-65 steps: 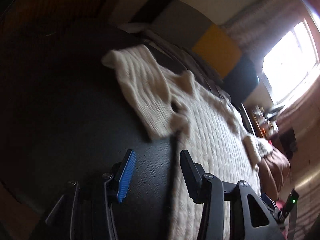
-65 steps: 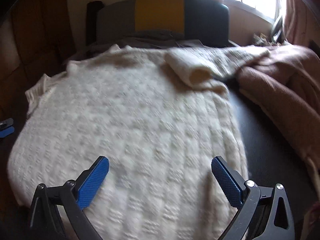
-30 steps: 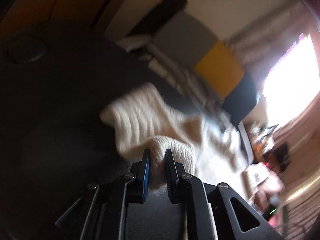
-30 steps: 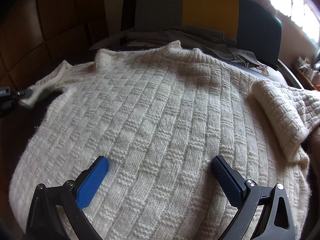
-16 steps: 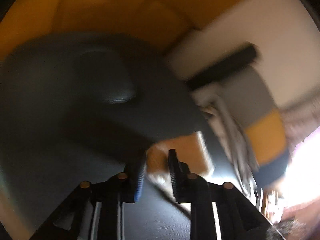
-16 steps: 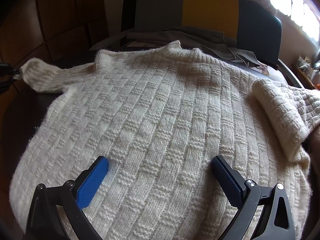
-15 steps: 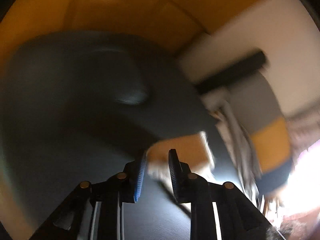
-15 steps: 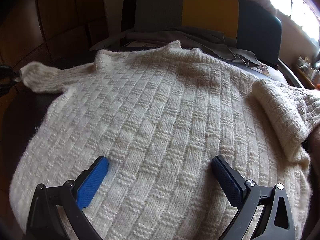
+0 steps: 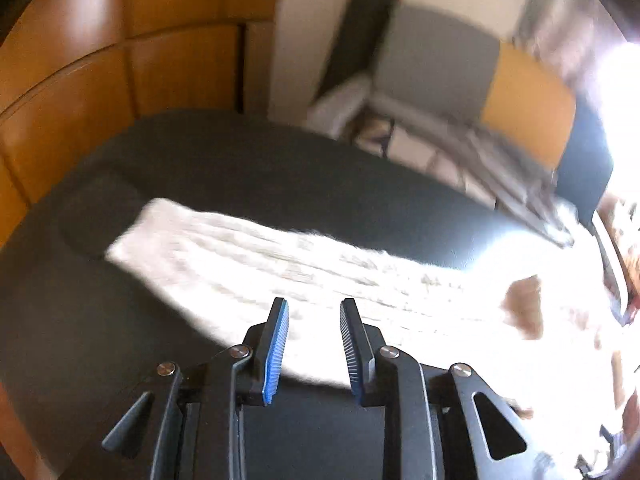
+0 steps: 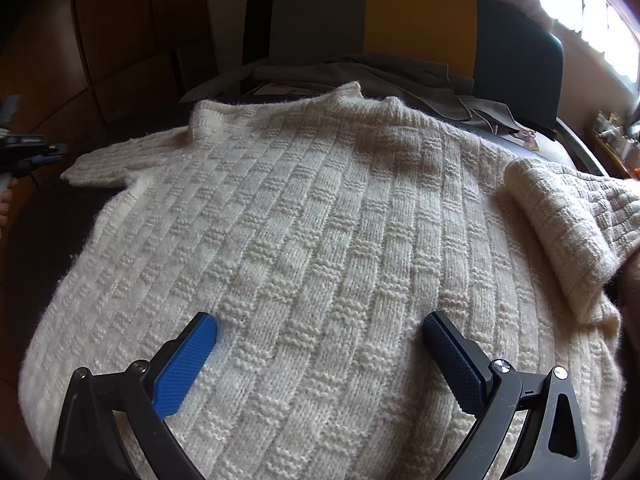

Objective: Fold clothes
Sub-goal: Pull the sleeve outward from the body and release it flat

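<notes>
1. The right gripper (image 10: 320,344) hangs over the lower body of the cream knitted sweater (image 10: 320,240), its jaws spread wide with nothing clamped between them.
2. The sweater lies spread flat on the dark worktop (image 10: 48,216), neck toward the far side; its right sleeve (image 10: 560,216) is folded back in a thick roll at the right edge.
3. The left gripper (image 9: 314,340) points down at the left sleeve (image 9: 240,256), which lies stretched out flat on the worktop (image 9: 280,176). Its jaws are opening, a narrow gap between the blue pads, and the pads do not press on the knit.
4. Beyond the sweater lies crumpled grey cloth (image 10: 380,72), and behind it stands a chair back (image 10: 416,20) in grey, yellow and dark blue panels.
5. Wooden panelling (image 9: 120,60) lines the left wall.
</notes>
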The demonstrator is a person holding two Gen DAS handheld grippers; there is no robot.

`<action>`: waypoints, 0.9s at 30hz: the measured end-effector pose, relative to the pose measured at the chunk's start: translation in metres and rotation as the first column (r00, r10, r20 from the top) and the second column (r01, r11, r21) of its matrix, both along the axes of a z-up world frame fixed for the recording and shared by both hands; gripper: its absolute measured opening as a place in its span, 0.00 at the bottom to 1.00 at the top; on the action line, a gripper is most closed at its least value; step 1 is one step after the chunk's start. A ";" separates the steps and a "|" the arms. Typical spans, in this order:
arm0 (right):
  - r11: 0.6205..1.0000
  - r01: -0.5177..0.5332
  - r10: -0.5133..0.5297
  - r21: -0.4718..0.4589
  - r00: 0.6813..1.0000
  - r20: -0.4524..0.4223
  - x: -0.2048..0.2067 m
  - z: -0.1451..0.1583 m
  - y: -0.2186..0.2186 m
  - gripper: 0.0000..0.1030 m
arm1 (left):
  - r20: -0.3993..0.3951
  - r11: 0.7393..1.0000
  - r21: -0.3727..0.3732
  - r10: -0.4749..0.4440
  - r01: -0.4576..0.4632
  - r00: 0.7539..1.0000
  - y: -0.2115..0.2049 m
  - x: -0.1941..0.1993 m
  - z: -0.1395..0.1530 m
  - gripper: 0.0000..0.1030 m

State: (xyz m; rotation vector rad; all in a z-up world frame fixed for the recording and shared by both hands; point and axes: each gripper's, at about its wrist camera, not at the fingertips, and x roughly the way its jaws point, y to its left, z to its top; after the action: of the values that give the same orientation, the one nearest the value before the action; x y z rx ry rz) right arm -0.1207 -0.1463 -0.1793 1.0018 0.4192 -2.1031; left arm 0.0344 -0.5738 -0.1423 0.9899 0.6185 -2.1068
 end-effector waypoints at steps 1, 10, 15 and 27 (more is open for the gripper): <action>1.000 0.000 0.000 0.000 1.000 0.000 0.000 0.000 0.000 1.00 | 0.029 1.000 -0.007 0.001 0.000 1.000 -0.001 -0.009 -0.006 0.24; 1.000 0.001 -0.001 -0.002 1.000 -0.001 0.000 -0.001 0.000 1.00 | 0.143 0.996 -0.071 0.065 -0.055 0.988 0.010 0.023 -0.041 0.29; 1.000 0.006 -0.006 0.012 1.000 -0.008 -0.002 -0.002 -0.001 1.00 | 0.109 0.991 -0.049 0.133 -0.128 0.985 0.018 0.057 -0.048 0.29; 1.000 0.005 -0.005 0.015 1.000 -0.004 -0.003 -0.004 -0.001 1.00 | -0.075 0.989 -0.003 -0.146 0.146 0.986 0.197 0.000 0.001 0.26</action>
State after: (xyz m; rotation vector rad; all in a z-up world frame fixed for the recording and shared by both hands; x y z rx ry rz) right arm -0.1241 -0.1469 -0.1837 1.0090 0.4357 -2.1092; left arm 0.0346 -0.3767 -0.1416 0.9871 0.6021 -2.2814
